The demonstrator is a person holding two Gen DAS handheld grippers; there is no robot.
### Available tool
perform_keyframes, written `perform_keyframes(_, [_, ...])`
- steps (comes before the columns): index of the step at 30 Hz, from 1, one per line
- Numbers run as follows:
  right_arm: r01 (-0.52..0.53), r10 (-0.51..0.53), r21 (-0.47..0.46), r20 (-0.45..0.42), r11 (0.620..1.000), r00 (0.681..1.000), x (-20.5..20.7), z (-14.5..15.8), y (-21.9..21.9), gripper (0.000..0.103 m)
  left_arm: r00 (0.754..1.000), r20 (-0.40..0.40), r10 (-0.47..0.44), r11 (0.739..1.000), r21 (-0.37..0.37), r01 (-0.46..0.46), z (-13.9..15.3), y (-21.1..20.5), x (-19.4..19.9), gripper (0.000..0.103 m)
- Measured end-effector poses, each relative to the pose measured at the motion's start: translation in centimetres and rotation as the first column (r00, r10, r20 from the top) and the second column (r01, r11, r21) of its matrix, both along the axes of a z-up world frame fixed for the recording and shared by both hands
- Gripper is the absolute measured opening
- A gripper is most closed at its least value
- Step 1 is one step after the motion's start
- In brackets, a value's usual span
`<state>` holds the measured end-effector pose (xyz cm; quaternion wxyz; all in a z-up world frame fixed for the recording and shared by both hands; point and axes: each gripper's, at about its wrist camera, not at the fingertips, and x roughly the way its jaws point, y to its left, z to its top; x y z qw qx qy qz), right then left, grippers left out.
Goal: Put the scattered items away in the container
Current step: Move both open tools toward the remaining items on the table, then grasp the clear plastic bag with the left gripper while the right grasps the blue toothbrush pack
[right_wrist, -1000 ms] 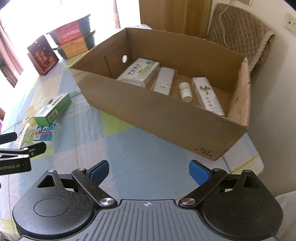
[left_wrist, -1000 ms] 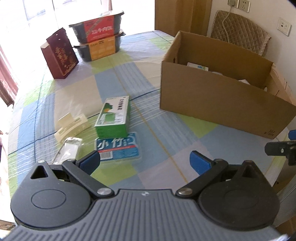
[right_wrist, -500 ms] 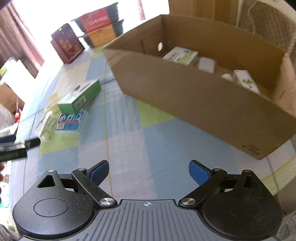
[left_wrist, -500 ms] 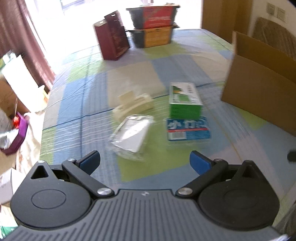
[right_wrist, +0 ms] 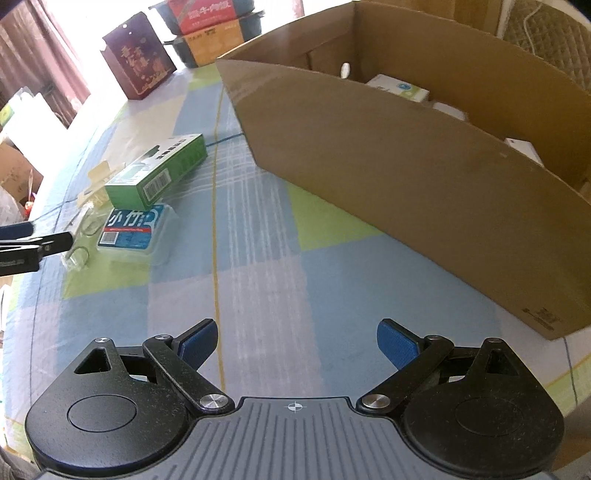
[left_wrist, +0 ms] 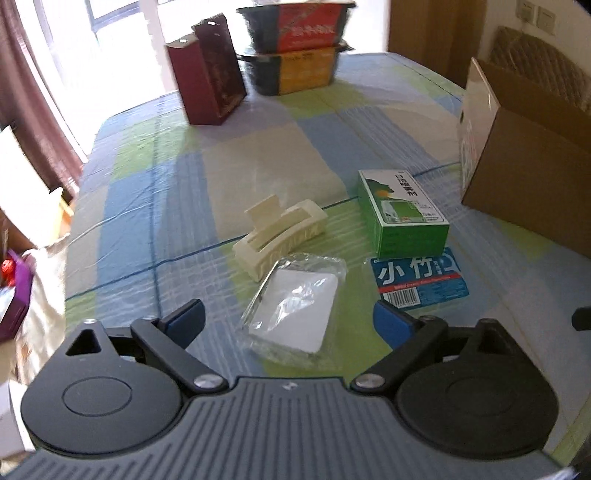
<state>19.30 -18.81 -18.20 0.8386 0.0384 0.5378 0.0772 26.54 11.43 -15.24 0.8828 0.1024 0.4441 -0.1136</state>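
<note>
- Hovering wide open and empty, the left hand-held gripper (left_wrist: 288, 325) frames the plastic-wrapped white pack (left_wrist: 295, 314) on the counter (left_wrist: 155, 206).
- Likely next: lowering, then closing on it.
- Right hand-held gripper (right_wrist: 295, 345): also spread, empty, near the cardboard box (right_wrist: 388, 166).

checked table (left_wrist: 155, 206), green box (left_wrist: 402, 210), cardboard box (right_wrist: 388, 158)

Bright daylight through a window (left_wrist: 110, 22) at the far end, dark red curtain (left_wrist: 33, 110) at left. Checked blue, green and cream tablecloth (left_wrist: 155, 192). White wall with sockets (left_wrist: 537, 16), quilted chair back (left_wrist: 543, 66) beneath.
</note>
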Motion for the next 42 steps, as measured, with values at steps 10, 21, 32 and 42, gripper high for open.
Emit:
perform_keyframes(10, [-0.202, 0.199, 0.028, 0.082, 0.979, 0.977, 2.9, -0.4, 4.8, 0.098, 0.997, -0.047, -0.061, 0.998, 0.026, 0.063, -2.0, -0.2, 1.3, 0.051])
perform_keyframes(21, [-0.610, 0.616, -0.090, 0.168, 0.787, 0.770, 6.6, -2.5, 12.9, 0.098, 0.993, -0.112, 0.029, 0.999, 0.025, -0.027, -1.0, 3.1, 0.1, 0.032])
perform_keyframes(32, [-0.699, 0.711, -0.133, 0.163, 0.703, 0.684, 6.3, -4.2, 14.2, 0.071, 0.991, -0.120, 0.053, 0.998, 0.024, -0.051, -0.9, 4.3, 0.0, 0.032])
perform_keyframes(42, [-0.536, 0.550, -0.145, 0.088, 0.832, 0.830, -0.9, -3.7, 7.4, 0.071, 0.983, -0.135, -0.122, 0.991, -0.075, 0.113, -0.8, 1.6, -2.4, 0.046])
